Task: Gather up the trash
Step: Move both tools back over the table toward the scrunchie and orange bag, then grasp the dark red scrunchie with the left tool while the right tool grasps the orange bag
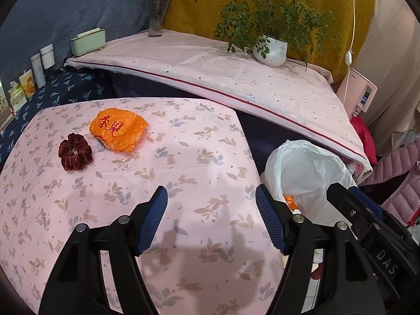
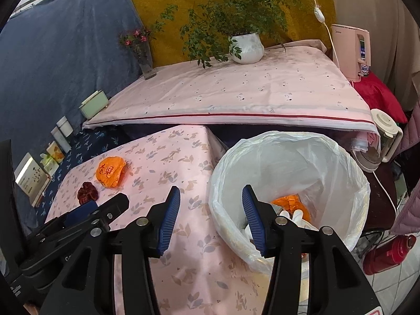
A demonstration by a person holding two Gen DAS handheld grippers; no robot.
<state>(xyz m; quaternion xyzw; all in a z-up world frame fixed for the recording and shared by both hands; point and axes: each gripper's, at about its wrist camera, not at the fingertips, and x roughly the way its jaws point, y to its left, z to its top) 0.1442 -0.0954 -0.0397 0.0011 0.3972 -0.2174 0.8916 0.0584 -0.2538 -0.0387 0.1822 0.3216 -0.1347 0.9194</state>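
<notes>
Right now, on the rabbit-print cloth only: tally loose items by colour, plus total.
Orange: 1, the crumpled orange wrapper
Dark red: 1, the velvet scrunchie
Total: 2
Not counted: orange scraps already in the lined bin.

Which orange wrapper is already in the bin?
The crumpled orange wrapper at the bottom of the white-lined bin; the other orange wrapper lies on the tablecloth beside the scrunchie.
</notes>
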